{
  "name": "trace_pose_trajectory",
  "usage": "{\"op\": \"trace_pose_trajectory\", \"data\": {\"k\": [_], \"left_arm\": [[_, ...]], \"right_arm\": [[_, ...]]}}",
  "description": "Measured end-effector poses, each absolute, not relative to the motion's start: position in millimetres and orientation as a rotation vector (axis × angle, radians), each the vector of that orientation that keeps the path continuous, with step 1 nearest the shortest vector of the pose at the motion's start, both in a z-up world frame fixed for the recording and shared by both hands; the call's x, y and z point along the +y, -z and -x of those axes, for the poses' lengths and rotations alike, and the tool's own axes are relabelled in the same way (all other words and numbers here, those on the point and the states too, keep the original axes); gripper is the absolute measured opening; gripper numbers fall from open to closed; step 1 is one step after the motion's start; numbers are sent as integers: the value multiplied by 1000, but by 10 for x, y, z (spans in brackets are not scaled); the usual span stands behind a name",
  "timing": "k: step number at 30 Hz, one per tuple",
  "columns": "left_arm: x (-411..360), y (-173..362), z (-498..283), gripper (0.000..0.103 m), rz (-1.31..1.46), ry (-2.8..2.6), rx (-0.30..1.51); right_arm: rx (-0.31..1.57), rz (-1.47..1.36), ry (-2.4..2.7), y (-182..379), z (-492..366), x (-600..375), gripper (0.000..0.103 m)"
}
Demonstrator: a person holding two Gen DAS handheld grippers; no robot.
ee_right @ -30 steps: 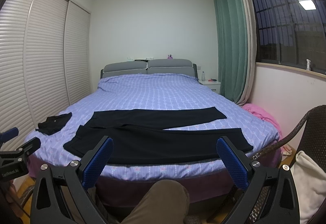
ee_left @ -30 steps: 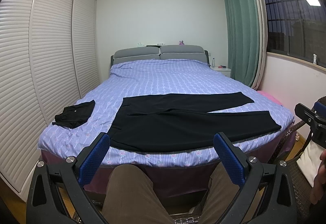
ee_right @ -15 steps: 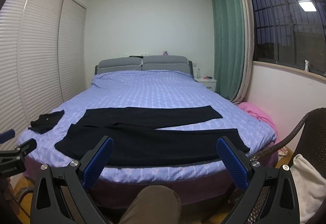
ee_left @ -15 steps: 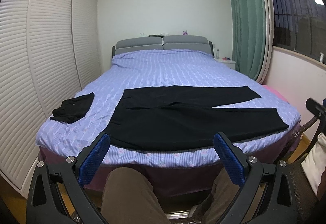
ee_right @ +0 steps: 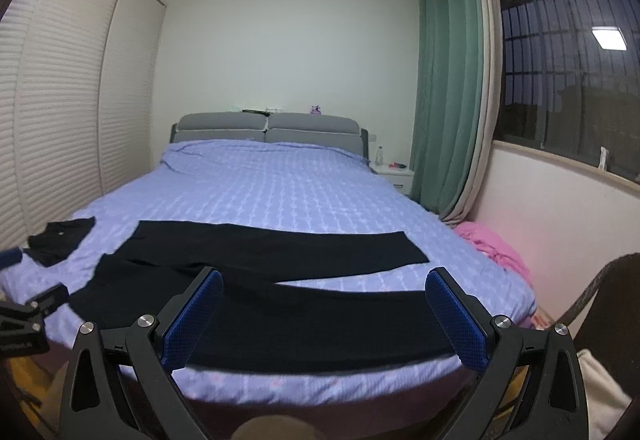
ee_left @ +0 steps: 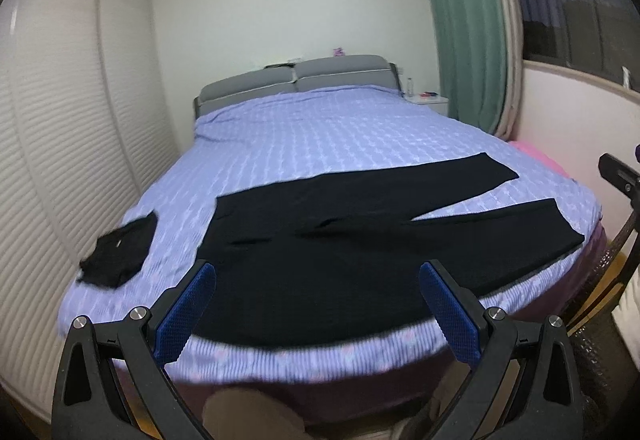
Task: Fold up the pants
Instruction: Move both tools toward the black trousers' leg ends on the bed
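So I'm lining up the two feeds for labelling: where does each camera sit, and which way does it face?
Left wrist view: on the left tool, at the foot of the purple-quilted bed, tilted, facing the grey headboard; open blue-padded fingers and a brown-trousered knee show.
Right wrist view: on the right tool, further right, facing likewise; open fingers, plus the left tool's black frame at its left edge.
Shared: the flat black pants, small black garment, green curtain.

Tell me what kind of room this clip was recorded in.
A home bedroom: a large bed with a lilac patterned cover and grey padded headboard, a white louvred wardrobe, and a white nightstand. Black pants lie spread on the bed.
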State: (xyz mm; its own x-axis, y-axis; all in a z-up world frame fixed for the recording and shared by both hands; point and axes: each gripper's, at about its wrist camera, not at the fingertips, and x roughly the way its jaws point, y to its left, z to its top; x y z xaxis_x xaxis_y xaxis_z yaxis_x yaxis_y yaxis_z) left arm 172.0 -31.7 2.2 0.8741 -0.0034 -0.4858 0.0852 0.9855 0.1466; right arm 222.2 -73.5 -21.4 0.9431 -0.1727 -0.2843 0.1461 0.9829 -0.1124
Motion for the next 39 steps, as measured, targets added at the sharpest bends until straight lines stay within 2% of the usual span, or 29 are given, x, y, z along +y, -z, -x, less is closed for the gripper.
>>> {"op": "trace_pose_trajectory", "data": {"k": [22, 34, 39], "left_arm": [[-1889, -206, -4366, 103, -321, 453, 565], [-3009, 59, -5775, 103, -482, 629, 593], [-3499, 355, -6313, 93, -568, 727, 631]], "right_arm": [[477, -83, 387, 223, -4055, -2109, 103], [588, -62, 421, 331, -5265, -2894, 103], [648, -69, 406, 541, -5800, -3209, 102]]}}
